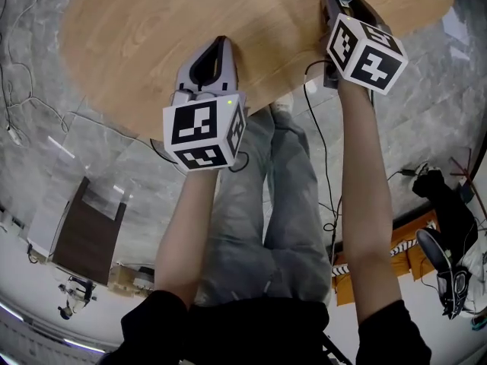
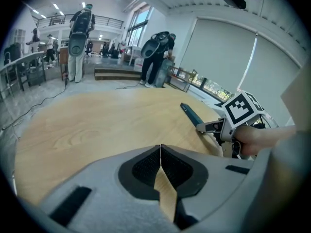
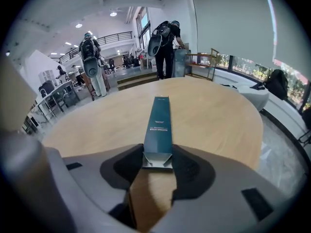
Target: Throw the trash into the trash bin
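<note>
Long dark teal cardboard box: near end, flaps open, clamped between jaws of right gripper. Rest of box stretches forward, low over oval light wood table; whether it touches tabletop, cannot tell. Left gripper: jaws pressed together, nothing between them, above near part of table, well apart from box. Head view: both grippers held out over table's near edge, right one further forward. Beyond table, standing people with backpacks.

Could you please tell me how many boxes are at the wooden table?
1: a long dark teal box, its near end between the fingers of the right gripper, reaching out over the table. None appears hidden.
</note>
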